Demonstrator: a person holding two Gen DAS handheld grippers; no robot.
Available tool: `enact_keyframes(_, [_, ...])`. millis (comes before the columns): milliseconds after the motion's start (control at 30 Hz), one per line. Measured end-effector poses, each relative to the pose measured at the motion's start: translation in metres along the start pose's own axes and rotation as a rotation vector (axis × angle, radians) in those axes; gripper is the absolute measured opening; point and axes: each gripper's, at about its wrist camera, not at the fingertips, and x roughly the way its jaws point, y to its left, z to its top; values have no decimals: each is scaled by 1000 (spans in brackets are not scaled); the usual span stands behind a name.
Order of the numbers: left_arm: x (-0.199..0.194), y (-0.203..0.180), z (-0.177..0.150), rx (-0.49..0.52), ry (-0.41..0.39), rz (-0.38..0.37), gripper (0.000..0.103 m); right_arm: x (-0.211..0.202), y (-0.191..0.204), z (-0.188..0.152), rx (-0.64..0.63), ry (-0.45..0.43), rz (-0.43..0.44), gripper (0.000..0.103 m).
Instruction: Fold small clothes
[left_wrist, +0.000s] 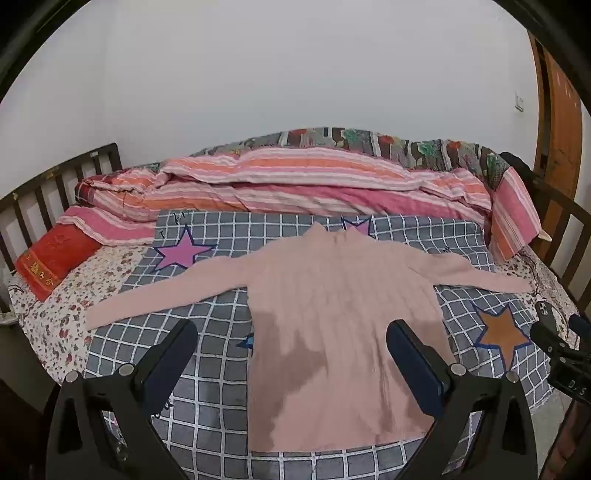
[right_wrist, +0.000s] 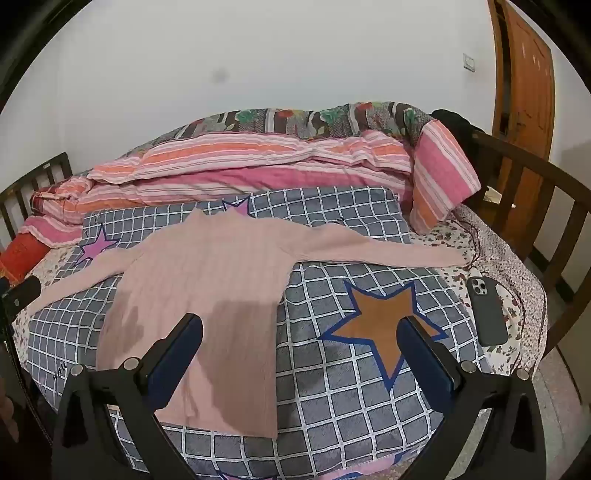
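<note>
A pale pink ribbed sweater (left_wrist: 332, 310) lies flat on a grey checked blanket (left_wrist: 207, 332) with star patches, both sleeves spread out to the sides. My left gripper (left_wrist: 291, 332) hovers open above the sweater's lower half, nothing between its fingers. In the right wrist view the same sweater (right_wrist: 207, 280) lies left of centre, its right sleeve (right_wrist: 388, 251) reaching toward the bed's edge. My right gripper (right_wrist: 301, 328) stands open above the sweater's right hem and the orange star (right_wrist: 380, 317), holding nothing.
A bunched pink striped quilt (left_wrist: 295, 184) lies at the back against the wall. A red cushion (left_wrist: 51, 254) sits at far left. A dark phone (right_wrist: 487, 310) lies near the bed's right edge. Wooden bed rails (right_wrist: 524, 177) close both ends.
</note>
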Motion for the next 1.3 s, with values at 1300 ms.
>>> enact_keyframes(1300, [0, 14, -5, -28, -12, -7, 103, -1, 9, 8, -27, -23, 2, 103])
